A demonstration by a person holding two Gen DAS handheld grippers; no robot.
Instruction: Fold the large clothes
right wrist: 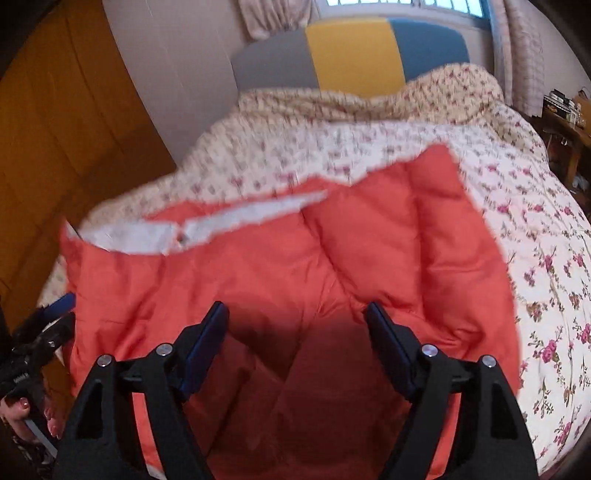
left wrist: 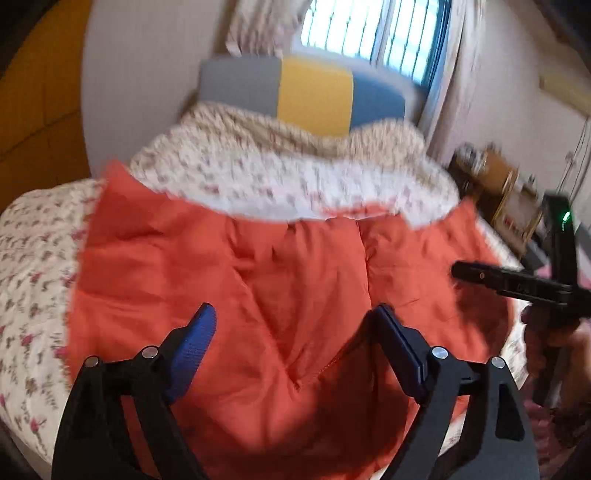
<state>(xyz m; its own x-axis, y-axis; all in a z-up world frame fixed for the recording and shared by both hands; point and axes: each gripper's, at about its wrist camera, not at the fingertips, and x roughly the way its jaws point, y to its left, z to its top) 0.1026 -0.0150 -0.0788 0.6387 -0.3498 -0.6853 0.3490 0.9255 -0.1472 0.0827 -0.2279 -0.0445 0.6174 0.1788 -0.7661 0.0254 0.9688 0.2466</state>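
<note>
Beyond the tongs, a floral quilt (right wrist: 517, 206) covers the bed; a grey-yellow-blue headboard (right wrist: 351, 55) and window (left wrist: 373, 33) lie further ahead.

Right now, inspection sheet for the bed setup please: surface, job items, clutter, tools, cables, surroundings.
Surface: bed with floral quilt, rumpled toward the headboard.
Job's things: red padded coat spread on the quilt, pale lining showing at its far edge; folds not finished.
Clutter: nothing seen on the bed besides the coat.
Tools: left tool open, nothing between its pads; right tool open, nothing between its pads; both above the coat.
Cables: thin wires on the wall at right, blurred.
Surroundings: window, curtains, wooden wardrobe, cluttered wooden desk.
</note>
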